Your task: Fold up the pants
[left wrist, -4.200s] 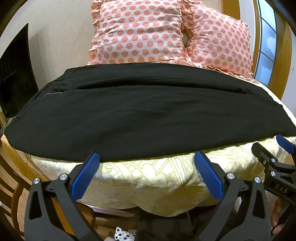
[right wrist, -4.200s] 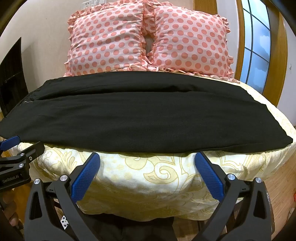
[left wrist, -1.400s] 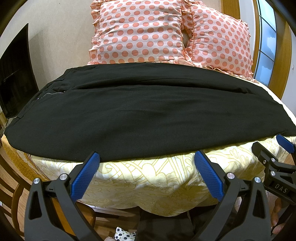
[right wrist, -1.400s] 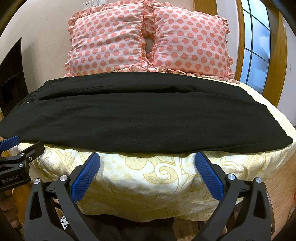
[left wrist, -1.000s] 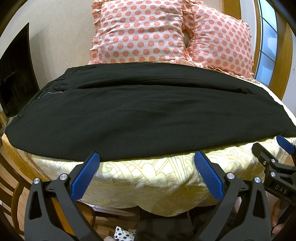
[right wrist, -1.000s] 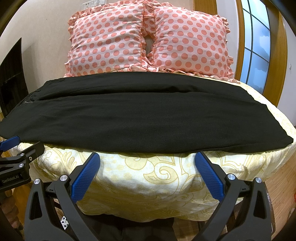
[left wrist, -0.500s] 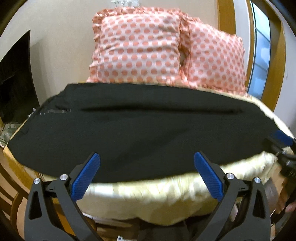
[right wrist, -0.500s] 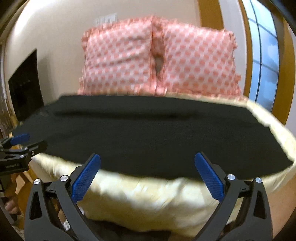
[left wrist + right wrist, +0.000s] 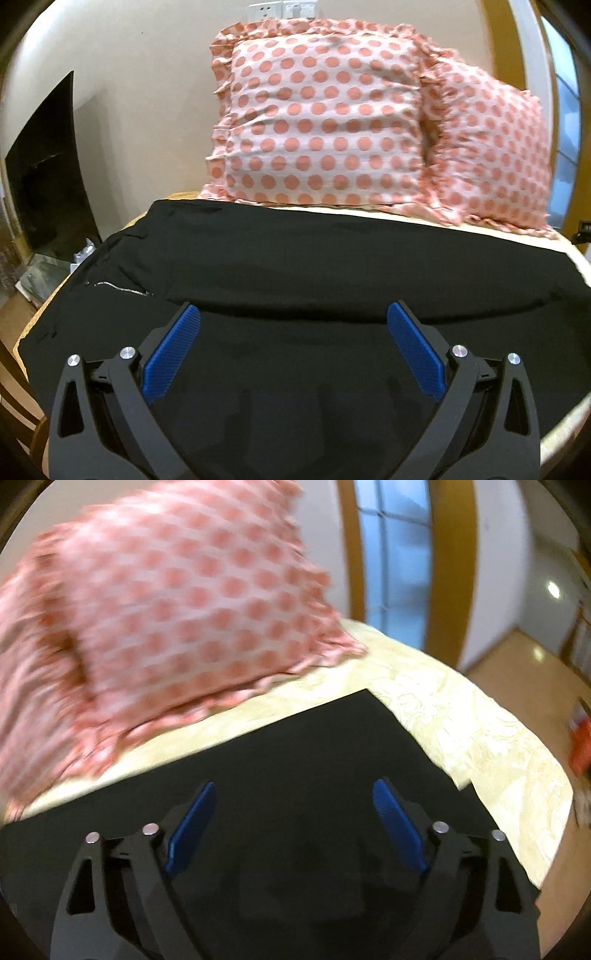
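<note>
Both of your grippers have advanced from the foot edge of the bed to positions directly above the pants, and the right wrist view has swung toward the window side.

Your left gripper (image 9: pixel 293 341) hovers over the pants (image 9: pixel 332 266) with its jaws spread wide and nothing between the blue pads (image 9: pixel 170 354). Your right gripper (image 9: pixel 293 821) is likewise released, jaws apart, over the cuff end of the pants (image 9: pixel 303 760).

Note the garment's condition:
- The pants are black, laid flat across the width of the bed, parallel to the pillows.
- The waist end lies toward the left side of the left wrist view, where a short run of silver zipper (image 9: pixel 118 289) shows.
- A lengthwise seam or fold line crosses the fabric just beyond the left gripper's fingertips, with one layer lying over the other.
- The cuff end finishes in a square corner on the yellow patterned bedspread (image 9: pixel 480 746).

Two pink polka-dot pillows (image 9: pixel 321 125) stand against the wall behind the pants, near but apart from the far edge of the fabric. A dark screen (image 9: pixel 48 177) leans at the left of the bed. The window (image 9: pixel 391 554) with its wood frame stands past the bed's right side.

The right wrist view is motion-blurred, so whether the right pads touch the cloth cannot be determined.
</note>
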